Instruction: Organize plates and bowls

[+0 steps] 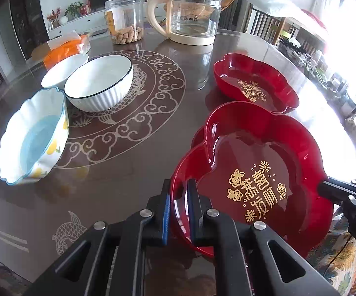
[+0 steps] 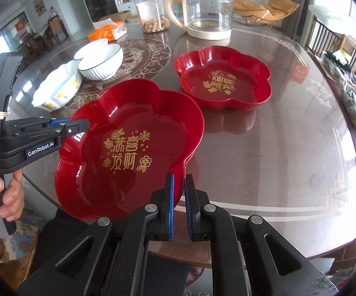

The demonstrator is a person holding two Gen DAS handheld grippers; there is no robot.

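A red flower-shaped plate [image 1: 251, 172] with gold writing is held above the table's near edge; it also shows in the right wrist view [image 2: 128, 143]. My left gripper [image 1: 179, 192] is shut on its left rim and shows in the right wrist view [image 2: 79, 125]. My right gripper [image 2: 179, 185] is shut on its right rim and shows in the left wrist view [image 1: 325, 187]. A second red plate [image 1: 254, 86] lies flat on the table behind it [image 2: 224, 79]. Another red rim shows just under the held plate.
At the left stand a blue-and-white scalloped bowl [image 1: 33, 135], a white ribbed bowl [image 1: 99, 83] and a small white bowl [image 1: 64, 70]. A glass kettle [image 1: 192, 14], a snack jar [image 1: 126, 19] and an orange tissue pack [image 1: 64, 46] stand at the back of the table [image 1: 128, 160].
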